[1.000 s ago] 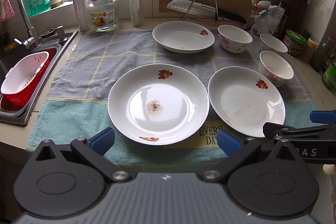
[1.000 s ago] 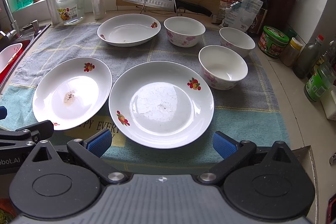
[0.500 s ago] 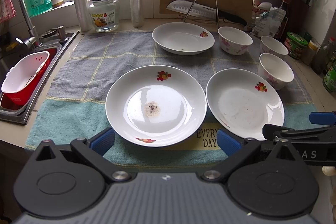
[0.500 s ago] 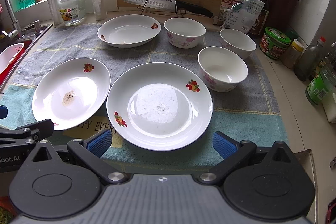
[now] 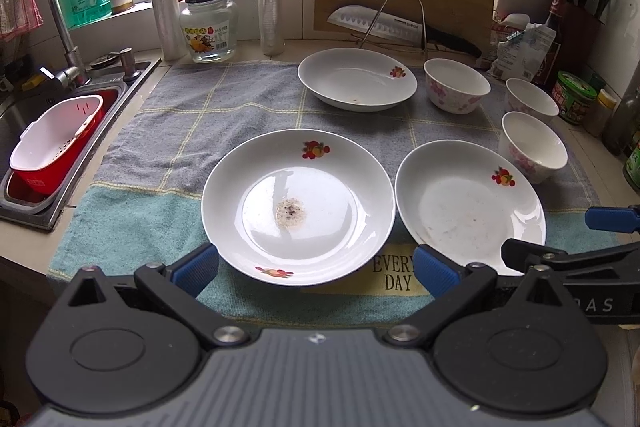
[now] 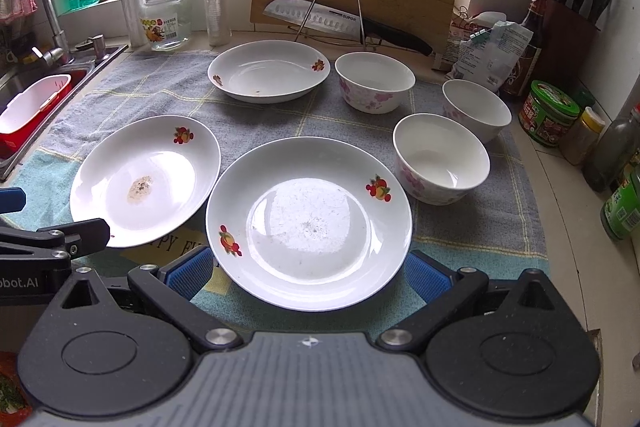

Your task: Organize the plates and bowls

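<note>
Jaws wide astride each near plate [image 5: 298, 207]

Both wrist views face the same plates [image 5: 298, 207].

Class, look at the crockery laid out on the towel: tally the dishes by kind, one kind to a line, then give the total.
Plates: 3 (near left plate, near right plate, far plate)
Bowls: 3 (far bowl, right bowl, near bowl)
Total: 6
</note>
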`<state>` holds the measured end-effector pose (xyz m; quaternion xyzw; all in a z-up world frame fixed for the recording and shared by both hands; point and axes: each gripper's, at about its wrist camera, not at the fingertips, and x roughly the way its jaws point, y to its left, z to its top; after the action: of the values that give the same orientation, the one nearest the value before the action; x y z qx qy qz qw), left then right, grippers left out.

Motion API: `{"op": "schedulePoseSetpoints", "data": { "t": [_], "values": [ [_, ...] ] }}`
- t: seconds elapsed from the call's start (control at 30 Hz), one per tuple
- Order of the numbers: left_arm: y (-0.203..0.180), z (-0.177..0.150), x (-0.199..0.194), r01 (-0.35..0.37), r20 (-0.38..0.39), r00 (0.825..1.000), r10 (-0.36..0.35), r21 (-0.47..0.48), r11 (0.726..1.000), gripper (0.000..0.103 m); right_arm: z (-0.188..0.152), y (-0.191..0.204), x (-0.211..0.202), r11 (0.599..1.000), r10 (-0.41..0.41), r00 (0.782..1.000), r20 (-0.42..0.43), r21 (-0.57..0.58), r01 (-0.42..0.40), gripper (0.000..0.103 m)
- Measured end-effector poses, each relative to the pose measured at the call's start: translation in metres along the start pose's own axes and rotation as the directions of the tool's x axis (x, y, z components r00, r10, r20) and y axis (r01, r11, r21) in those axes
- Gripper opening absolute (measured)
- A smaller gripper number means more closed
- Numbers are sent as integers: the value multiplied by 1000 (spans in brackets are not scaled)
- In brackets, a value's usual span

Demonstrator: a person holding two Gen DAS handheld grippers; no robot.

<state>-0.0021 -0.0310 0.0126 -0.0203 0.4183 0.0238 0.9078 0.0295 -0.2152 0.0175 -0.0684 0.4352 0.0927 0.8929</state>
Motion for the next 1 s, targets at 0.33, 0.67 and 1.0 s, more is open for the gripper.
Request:
{"op": "schedulePoseSetpoints", "data": {
  "t": [0.33, 0.67, 1.0],
  "values": [
    [21, 2, -1, -31, 27, 999, 32, -58, 998, 102, -2, 9, 5, 991, 113, 993, 28, -80, -110, 103],
    [52, 11, 14, 9, 34, 999, -8, -23, 1000, 102, -3, 44, 12, 968, 215, 975, 55, -143, -206, 103],
    [95, 30, 40, 43, 10, 999, -43, 26, 999, 102, -10, 96, 40, 947, 290, 957, -4, -146, -287, 103]
  ]
}}
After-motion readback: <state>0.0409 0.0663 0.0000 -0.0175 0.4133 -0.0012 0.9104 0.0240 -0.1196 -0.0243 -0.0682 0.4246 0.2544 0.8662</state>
